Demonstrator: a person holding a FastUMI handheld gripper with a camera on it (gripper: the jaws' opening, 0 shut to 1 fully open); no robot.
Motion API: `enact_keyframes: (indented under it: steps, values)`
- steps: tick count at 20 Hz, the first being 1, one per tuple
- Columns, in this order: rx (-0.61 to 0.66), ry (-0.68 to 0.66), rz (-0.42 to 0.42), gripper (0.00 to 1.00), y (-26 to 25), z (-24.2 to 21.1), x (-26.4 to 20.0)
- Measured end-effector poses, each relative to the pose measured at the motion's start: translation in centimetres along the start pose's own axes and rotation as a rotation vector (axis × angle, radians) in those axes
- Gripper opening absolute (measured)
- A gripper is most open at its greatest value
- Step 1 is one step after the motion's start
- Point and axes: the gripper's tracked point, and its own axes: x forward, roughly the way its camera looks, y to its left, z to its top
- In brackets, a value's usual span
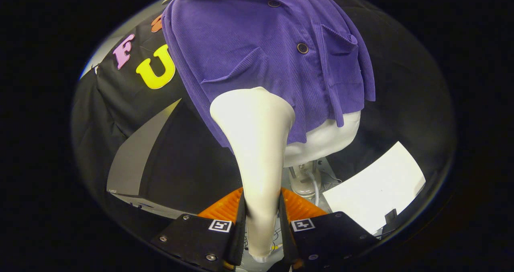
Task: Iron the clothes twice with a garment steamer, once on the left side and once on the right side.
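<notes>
— What's the hand-held gripper (262, 220) got?
— The steamer (257, 155). Both fingers are clamped on its cream handle, and its wide head rises just ahead of them.
— And the shirt (265, 51)?
— Purple, buttoned, on a white mannequin (329, 137) beyond the steamer. The head overlaps the lower hem; whether it touches, I can't tell. A white sheet (375, 187) lies off to the right.
</notes>
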Motion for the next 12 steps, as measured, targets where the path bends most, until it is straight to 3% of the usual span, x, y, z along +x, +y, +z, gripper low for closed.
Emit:
enact_keyframes:
  steps: [5, 12]
  values:
    - [-0.025, -0.135, 0.087, 0.39, 2.2, 2.9, -7.4]
    - [-0.075, -0.384, 0.186, 0.39, 4.9, 11.2, -18.6]
